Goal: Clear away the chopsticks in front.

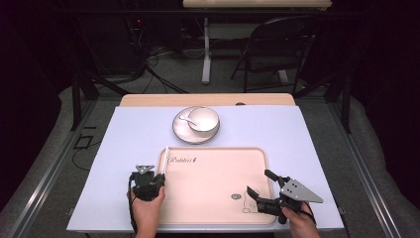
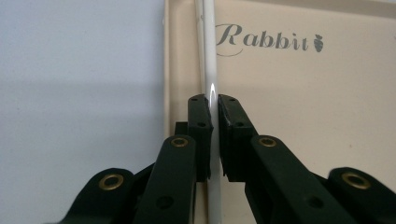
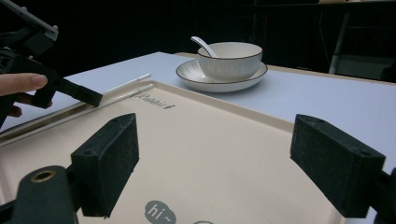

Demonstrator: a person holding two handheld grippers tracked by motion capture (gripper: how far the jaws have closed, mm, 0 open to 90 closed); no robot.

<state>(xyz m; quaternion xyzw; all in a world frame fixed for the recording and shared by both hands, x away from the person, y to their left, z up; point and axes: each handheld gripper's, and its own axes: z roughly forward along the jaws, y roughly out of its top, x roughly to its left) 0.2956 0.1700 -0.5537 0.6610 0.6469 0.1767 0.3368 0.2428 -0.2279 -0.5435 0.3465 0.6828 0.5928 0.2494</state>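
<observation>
From above our side, we looked down over the table; each gripper camera sat close over the tray (image 1: 213,188), both sharing its printed word (image 2: 268,41).

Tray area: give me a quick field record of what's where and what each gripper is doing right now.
tray: beige tray on the pale sheet, printed "Rabbit", near the person
chopsticks: white pair along the tray's left rim, pointing away
left gripper: jaws closed on the chopsticks, at the tray's left edge
right gripper: jaws wide apart, nothing between them, over the tray's near right corner
bowl: white bowl on a plate beyond the tray
spoon: white spoon resting in the bowl
</observation>
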